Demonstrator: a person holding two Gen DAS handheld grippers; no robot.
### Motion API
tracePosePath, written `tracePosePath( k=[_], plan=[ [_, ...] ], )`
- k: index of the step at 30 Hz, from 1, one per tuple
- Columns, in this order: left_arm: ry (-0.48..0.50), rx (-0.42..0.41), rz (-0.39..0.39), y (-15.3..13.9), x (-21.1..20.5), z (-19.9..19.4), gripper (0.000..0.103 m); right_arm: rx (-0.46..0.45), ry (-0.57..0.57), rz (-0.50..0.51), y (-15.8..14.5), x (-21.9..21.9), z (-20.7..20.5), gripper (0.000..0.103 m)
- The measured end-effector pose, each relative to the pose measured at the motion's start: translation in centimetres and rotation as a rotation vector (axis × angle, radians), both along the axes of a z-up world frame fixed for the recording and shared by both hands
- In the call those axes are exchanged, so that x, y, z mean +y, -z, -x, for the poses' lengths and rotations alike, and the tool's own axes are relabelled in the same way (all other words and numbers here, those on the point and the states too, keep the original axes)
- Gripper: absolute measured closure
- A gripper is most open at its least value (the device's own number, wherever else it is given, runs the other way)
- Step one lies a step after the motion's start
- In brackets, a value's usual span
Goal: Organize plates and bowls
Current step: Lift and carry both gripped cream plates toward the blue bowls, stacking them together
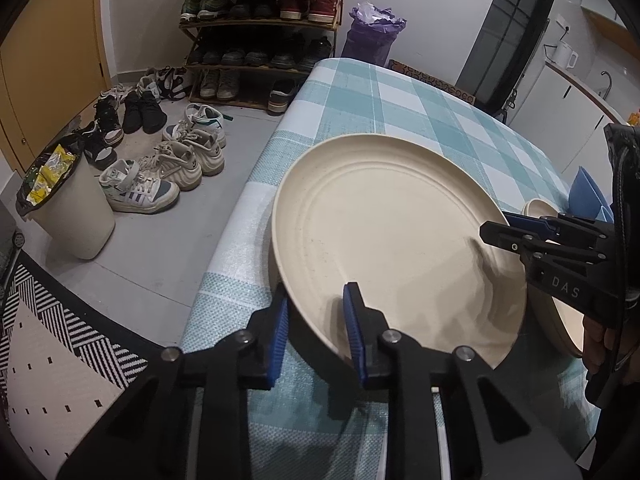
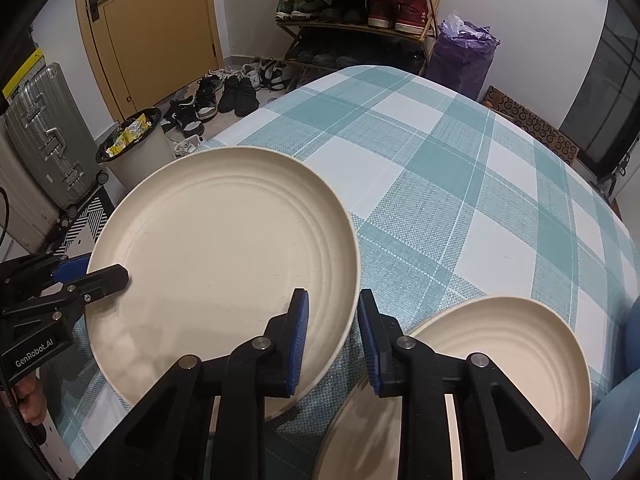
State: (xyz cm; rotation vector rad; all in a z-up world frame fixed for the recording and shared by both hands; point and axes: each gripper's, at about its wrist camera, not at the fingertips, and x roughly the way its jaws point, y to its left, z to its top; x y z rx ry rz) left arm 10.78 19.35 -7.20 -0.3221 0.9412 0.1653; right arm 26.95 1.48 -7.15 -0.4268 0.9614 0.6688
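A large cream plate [image 1: 384, 232] [image 2: 224, 264] is held tilted above the checked tablecloth [image 2: 460, 184]. My left gripper [image 1: 316, 328] straddles its near rim, one finger under and one over, closed on it. My right gripper [image 2: 334, 336] straddles the plate's right rim with its jaws apart and a visible gap; it also shows in the left wrist view [image 1: 520, 232]. The left gripper shows in the right wrist view [image 2: 100, 276]. A smaller cream plate [image 2: 508, 356] lies on the table to the right, with another cream plate [image 2: 352, 440] partly under my right gripper.
A blue bowl [image 1: 588, 192] sits at the table's right side. On the floor to the left are a bin [image 1: 68, 208], several shoes [image 1: 160, 172], a shoe rack [image 1: 260, 28] and a silver suitcase [image 2: 44, 136]. A purple bag [image 2: 464, 52] stands beyond the table.
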Motion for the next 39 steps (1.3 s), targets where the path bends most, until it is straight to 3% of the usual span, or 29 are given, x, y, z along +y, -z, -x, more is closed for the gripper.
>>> tracePosePath(
  k=[22, 39],
  plan=[
    [-0.024, -0.038, -0.029, -1.6, -0.2, 1.2, 0.079, -0.062, -0.013, -0.042, -2.1, -0.5, 1.4, 0.082],
    [0.046, -0.102, -0.061, -4.8, -3.1, 1.0, 0.079, -0.131, 0.060, -0.094, -5.7, -4.7, 3.5, 0.082]
  ],
)
